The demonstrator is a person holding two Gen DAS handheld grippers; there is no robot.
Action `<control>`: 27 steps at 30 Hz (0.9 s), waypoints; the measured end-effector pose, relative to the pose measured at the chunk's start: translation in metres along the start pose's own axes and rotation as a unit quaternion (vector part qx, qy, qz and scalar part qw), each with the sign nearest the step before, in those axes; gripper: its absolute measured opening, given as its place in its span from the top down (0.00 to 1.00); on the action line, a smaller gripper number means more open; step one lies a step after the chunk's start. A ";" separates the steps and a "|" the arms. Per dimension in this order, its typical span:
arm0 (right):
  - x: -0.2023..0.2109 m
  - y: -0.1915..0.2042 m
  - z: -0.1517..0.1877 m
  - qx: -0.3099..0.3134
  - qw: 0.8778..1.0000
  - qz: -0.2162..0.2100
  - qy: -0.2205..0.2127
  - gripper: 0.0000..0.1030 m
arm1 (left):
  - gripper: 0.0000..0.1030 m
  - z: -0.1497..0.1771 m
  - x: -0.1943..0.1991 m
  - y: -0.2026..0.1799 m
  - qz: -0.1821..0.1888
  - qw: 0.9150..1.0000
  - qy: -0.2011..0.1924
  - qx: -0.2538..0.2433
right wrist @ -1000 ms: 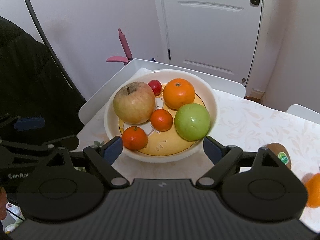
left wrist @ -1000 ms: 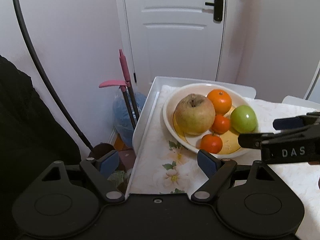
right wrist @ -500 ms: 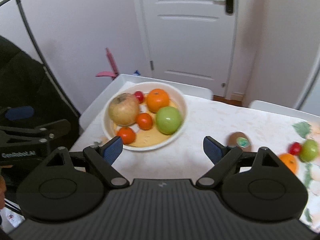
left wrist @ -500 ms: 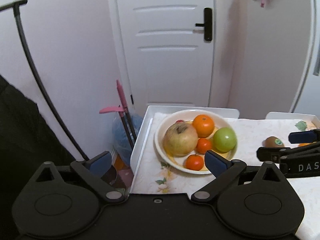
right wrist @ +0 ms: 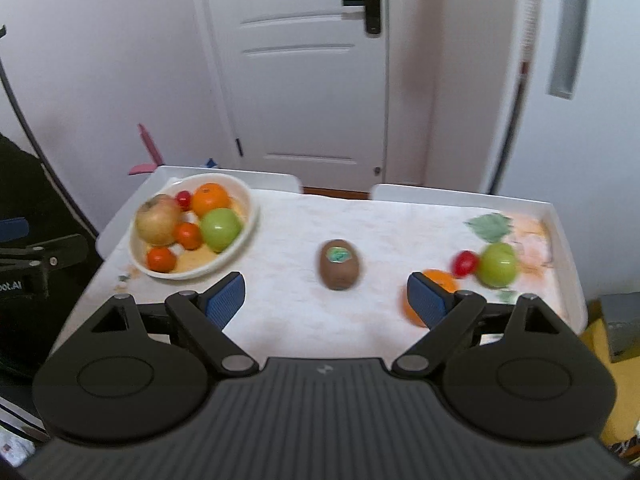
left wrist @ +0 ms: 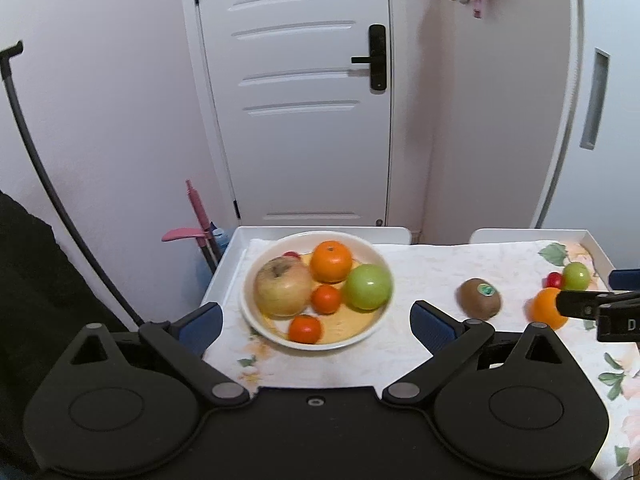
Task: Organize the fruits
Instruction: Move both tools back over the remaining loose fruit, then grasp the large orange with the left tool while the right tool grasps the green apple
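Observation:
A white bowl (left wrist: 372,256) (right wrist: 248,200) at the table's left end holds a big yellowish apple (left wrist: 282,287), an orange (left wrist: 331,261), a green apple (left wrist: 368,286), two small tangerines and a red cherry tomato. On the cloth to its right lie a kiwi (left wrist: 479,298) (right wrist: 340,265), an orange (left wrist: 546,312) (right wrist: 434,280), a small red fruit (right wrist: 464,262) and a green fruit (right wrist: 497,265). My left gripper (left wrist: 316,326) stands open in front of the bowl, holding nothing. My right gripper (right wrist: 325,300) is open, held back from the kiwi, holding nothing.
The table (left wrist: 436,252) is a white rimmed tray top with a floral cloth. A white door (left wrist: 296,100) and walls stand behind it. A pink-handled tool (left wrist: 196,216) leans at the left corner. A black garment (left wrist: 36,280) and a dark curved pole are at the left.
Both grippers have pulled back and risen from the bowl, so the whole table shows now. The right view has swung rightward toward the kiwi and loose fruits. The left jaws stand wider.

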State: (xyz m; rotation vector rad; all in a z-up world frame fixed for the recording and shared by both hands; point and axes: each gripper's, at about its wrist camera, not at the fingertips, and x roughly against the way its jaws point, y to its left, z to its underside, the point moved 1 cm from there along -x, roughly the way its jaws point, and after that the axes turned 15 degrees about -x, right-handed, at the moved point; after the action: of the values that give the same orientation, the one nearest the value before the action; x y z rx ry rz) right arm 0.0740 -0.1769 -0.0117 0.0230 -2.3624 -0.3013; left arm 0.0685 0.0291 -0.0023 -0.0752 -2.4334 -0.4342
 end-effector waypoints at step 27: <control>-0.036 -0.203 -0.047 0.069 0.997 -0.021 0.006 0.00 | 0.00 -0.040 -0.053 -0.227 0.046 0.997 0.038 -0.056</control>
State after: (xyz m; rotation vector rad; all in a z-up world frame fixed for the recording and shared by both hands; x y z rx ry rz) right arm 0.1174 -0.3806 -0.0486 0.1391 -2.3698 -0.1573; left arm 0.0972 -0.1950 -0.0710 -0.2134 -2.3207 -0.5218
